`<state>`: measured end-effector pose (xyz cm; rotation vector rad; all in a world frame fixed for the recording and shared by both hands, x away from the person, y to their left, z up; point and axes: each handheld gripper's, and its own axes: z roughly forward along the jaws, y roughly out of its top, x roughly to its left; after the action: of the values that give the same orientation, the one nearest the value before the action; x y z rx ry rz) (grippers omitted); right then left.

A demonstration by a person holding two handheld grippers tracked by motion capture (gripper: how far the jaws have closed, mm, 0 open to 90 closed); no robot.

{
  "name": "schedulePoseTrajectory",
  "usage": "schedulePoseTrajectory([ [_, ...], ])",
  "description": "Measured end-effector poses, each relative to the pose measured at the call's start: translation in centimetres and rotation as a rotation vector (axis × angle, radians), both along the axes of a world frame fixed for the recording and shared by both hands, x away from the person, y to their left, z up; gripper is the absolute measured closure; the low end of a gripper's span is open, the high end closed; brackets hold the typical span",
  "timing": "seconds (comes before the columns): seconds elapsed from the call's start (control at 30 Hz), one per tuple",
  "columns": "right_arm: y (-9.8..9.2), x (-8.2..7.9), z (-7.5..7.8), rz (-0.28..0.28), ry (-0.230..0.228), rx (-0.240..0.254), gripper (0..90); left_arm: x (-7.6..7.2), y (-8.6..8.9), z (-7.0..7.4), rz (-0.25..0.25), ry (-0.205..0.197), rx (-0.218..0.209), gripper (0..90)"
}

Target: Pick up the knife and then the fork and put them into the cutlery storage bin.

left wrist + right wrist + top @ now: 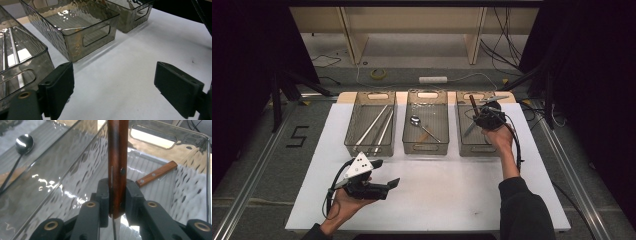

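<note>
Right gripper view: knife (117,167) between tongs (117,202)

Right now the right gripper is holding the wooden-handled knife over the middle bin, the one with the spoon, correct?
Not quite. The right gripper does clamp the wooden-handled knife, but over the right bin, not the spoon's; the high view shows it.

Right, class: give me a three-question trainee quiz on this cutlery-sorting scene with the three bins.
1. True or false: the right gripper clamps a wooden-handled knife.
2. Which bin holds the spoon: A left, B middle, C right?
3. How do the left gripper's jaws stand?

Key: 1 true. 2 B, the middle bin. 3 Wide open, nothing between them, over the white table.
</note>
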<state>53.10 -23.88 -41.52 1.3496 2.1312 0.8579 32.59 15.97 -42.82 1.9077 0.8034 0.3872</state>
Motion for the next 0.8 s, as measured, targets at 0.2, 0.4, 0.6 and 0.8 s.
schedulePoseTrajectory([
  [0.2,0.0,-0.1,0.2,0.003,-0.008,0.008,74.1,0.0,0.0,0.0,-0.001,0.0,0.001,16.0],
  [0.4,-0.1,-0.4,0.8,0.017,-0.029,0.027,69.6,0.0,0.0,0.0,0.001,-0.001,0.0,15.9],
  [0.6,-0.2,-1.0,1.4,0.039,-0.031,0.08,62.4,0.0,0.0,0.0,0.004,-0.003,-0.003,15.8],
  [0.8,-0.6,-2.0,1.7,0.046,-0.025,0.134,52.7,0.0,0.0,0.0,0.005,-0.005,-0.002,15.8],
])
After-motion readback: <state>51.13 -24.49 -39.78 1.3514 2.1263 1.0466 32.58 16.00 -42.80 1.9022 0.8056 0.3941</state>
